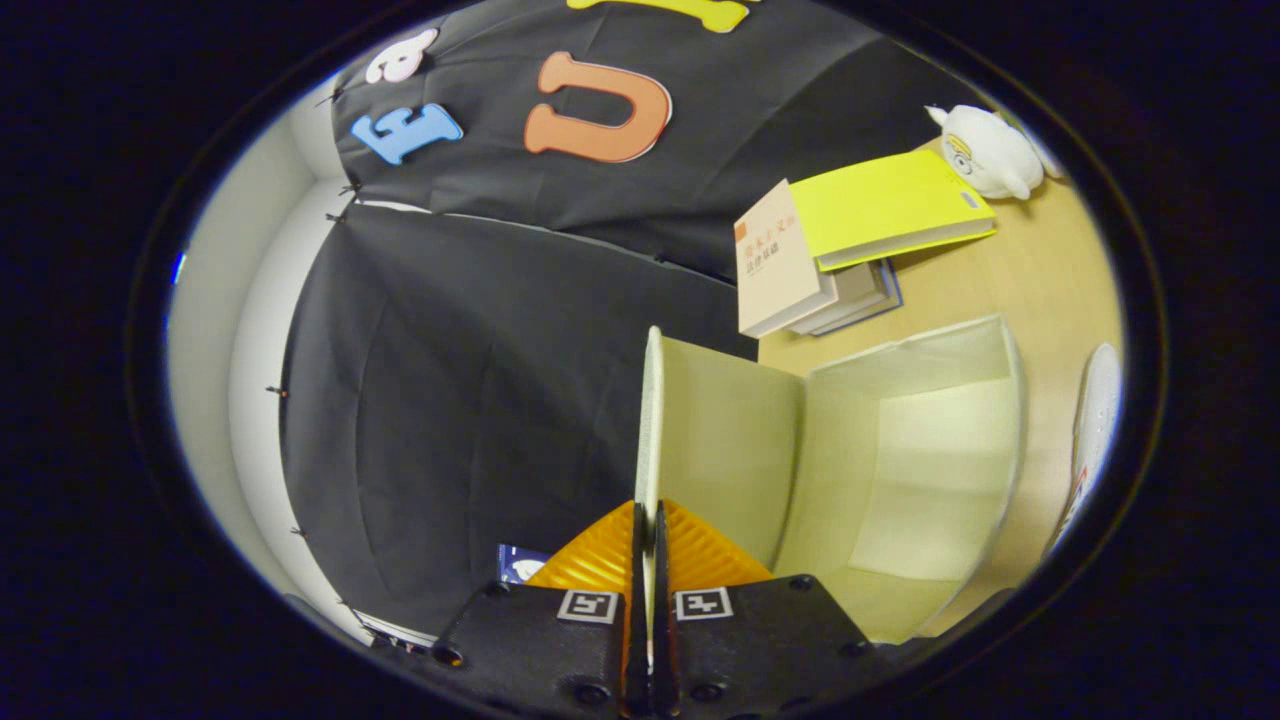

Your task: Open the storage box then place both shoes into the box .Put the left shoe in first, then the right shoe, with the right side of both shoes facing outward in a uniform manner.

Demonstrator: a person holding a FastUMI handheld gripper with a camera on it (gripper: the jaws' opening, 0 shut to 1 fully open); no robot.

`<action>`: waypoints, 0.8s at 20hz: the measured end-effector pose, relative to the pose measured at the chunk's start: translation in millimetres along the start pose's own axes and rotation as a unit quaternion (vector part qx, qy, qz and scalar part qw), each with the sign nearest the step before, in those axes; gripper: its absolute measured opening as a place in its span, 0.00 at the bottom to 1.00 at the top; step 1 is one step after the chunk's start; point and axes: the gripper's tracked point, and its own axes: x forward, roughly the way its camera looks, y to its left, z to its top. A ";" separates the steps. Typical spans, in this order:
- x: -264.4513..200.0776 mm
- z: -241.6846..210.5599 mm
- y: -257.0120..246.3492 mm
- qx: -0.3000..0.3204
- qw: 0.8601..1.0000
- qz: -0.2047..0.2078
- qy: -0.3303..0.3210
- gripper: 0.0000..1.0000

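A pale cream storage box (930,450) stands on the wooden table with its inside showing and nothing in it. Its lid (700,440) is swung up on edge, rising straight from between my fingers. My gripper (648,530) is shut on the lid's thin edge, both fingers pressing on it. The view is rolled to one side. A white shoe (1095,430) lies just past the box's far wall, only its side showing.
A stack of books (840,260) with a yellow one on top lies on the table (1040,280) beyond the box. A white plush toy (990,150) sits past the books. Black cloth wall rises behind the lid.
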 end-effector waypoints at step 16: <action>39.7 -12.7 -8.3 -0.038 0.994 -0.107 -0.004 1.00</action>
